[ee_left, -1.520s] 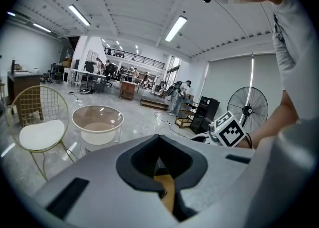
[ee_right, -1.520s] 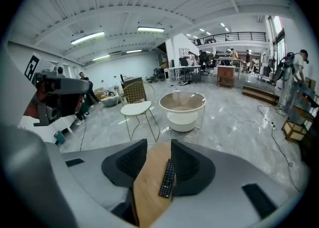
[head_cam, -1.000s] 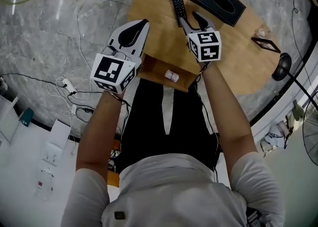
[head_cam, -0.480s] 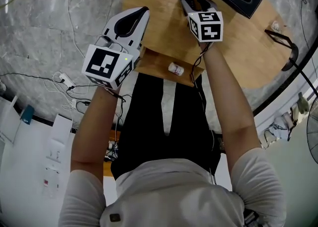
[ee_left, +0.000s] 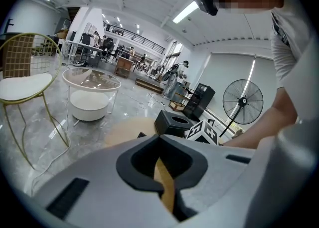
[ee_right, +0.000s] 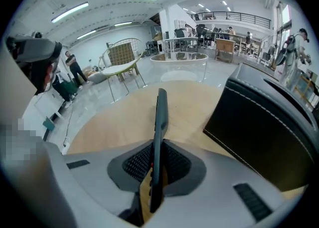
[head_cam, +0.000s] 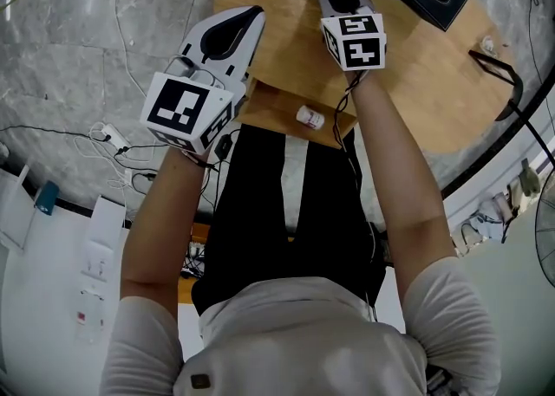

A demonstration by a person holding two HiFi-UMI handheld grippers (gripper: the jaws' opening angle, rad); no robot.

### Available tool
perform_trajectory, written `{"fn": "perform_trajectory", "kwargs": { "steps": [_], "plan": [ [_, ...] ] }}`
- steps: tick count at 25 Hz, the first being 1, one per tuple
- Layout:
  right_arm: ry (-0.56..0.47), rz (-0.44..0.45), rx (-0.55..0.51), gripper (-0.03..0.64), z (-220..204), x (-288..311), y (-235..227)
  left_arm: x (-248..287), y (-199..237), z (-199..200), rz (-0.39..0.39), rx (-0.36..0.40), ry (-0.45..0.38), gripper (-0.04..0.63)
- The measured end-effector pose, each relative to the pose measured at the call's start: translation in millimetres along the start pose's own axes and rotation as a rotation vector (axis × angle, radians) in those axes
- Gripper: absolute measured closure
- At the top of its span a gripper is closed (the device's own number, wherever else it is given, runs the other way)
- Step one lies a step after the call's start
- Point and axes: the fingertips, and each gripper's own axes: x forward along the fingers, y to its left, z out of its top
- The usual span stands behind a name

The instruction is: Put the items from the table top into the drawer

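1. My right gripper point(ee_right: 155, 169) has just been closing its jaws, and they are now clamped on the remote control point(ee_right: 160, 117). The pads press on its two flat faces.
2. The remote stands on its edge between those jaws. It runs straight out past their tips over the wooden table top point(head_cam: 286, 52).
3. Just to the right of the remote sits the black tissue box point(ee_right: 264, 122) on the same table top, apart from my jaws.
4. Nearer to me, below the table's edge, the drawer point(head_cam: 273, 113) stands open. A small white bottle point(head_cam: 310, 116) lies in it, close to my right forearm.
5. My left gripper point(ee_left: 159, 144) has its jaws together with nothing between them. Only a sliver of wood shows through the gap behind the tips.
6. It hangs over the table's left edge, to the left of the open drawer, well apart from the remote.
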Motion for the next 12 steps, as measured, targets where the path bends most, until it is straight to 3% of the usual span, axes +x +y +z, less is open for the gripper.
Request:
{"fn": "perform_trajectory", "kwargs": {
  "steps": [12],
  "plan": [
    [-0.022,0.015,-0.056,0.551,10.5,-33.0,3.3,-14.1,-17.8,10.8,0.038,-0.009,-0.03,0.586]
  ]
}}
